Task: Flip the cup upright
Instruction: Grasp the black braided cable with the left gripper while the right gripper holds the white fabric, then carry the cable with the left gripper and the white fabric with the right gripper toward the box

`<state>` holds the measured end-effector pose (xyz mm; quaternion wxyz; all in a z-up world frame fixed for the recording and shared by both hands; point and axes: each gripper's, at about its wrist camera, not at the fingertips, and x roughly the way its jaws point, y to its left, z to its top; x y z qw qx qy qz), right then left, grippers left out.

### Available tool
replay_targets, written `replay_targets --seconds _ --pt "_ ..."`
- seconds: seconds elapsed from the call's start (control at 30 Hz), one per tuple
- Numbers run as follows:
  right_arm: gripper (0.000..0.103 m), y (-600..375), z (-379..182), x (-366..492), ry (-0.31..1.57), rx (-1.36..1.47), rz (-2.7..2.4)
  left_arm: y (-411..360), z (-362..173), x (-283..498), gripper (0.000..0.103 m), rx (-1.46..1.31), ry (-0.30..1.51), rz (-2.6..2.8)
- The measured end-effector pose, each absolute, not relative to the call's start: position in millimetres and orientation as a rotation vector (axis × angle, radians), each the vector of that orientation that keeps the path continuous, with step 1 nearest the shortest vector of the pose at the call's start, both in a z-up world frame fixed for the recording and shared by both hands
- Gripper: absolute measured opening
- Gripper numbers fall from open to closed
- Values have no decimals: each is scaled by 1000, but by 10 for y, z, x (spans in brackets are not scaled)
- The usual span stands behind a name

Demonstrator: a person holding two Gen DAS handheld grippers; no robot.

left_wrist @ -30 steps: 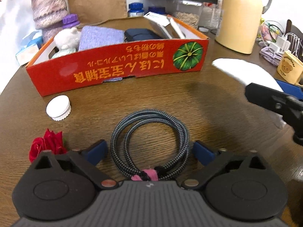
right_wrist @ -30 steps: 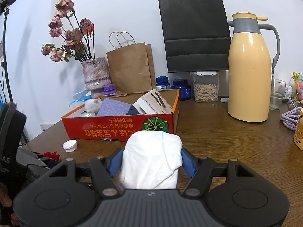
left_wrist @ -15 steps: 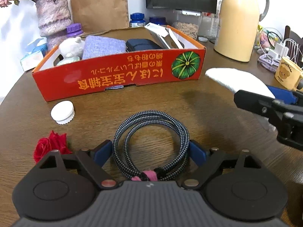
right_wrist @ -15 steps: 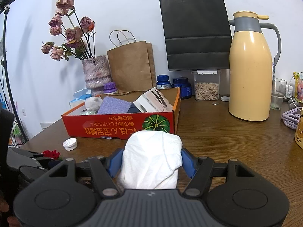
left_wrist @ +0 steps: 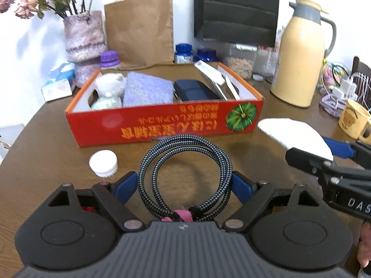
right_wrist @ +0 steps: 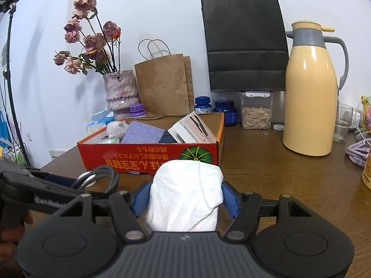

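A red cardboard box (right_wrist: 150,156) with orange print sits on the brown wooden surface (right_wrist: 266,169), holding a lilac cloth (left_wrist: 148,90) and a white figurine (left_wrist: 109,85). A white ribbed cap (left_wrist: 103,163) lies just before it. Behind stand a brown paper bag (right_wrist: 164,83), a black paper bag (right_wrist: 245,48) and a tall yellow thermos jug (right_wrist: 309,97).

Box (left_wrist: 162,125): sitting mid-bench (left_wrist: 273,115), holding a pouch (left_wrist: 193,90) and a figurine (left_wrist: 109,85).
Cap (left_wrist: 103,163): lying before the box, left of the cable coil (left_wrist: 185,180).
Thermos (right_wrist: 309,97): standing right of the box.
Paper bags (right_wrist: 164,85): leaning behind the box.
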<state>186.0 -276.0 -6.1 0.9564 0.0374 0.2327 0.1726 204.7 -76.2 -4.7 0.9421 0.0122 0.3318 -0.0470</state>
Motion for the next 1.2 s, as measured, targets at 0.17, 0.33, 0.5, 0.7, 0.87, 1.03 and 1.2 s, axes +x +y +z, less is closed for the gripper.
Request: replay_targets --seconds 0.17,0.33,0.5,0.7,0.87,1.03,1.2 --pt "64 -2673 14 1898 453 70 354 -645 89 2069 87 -2 637 -82" --pt "64 -2544 114 1961 429 61 360 -522 204 2136 87 -33 601 -65" --pt "64 -2412 180 2033 414 63 361 -417 296 2225 87 -58 571 -53" --pt "64 -2267 238 2166 401 65 353 -316 384 2375 87 -77 536 -27" --pt "64 -2137 286 2305 378 63 348 -258 447 2494 87 -91 506 -15" --pt "64 -2015 333 2458 356 59 340 -167 496 2631 87 -103 480 0" --pt "64 -1886 366 2613 338 53 337 -79 536 2779 87 -115 467 7"
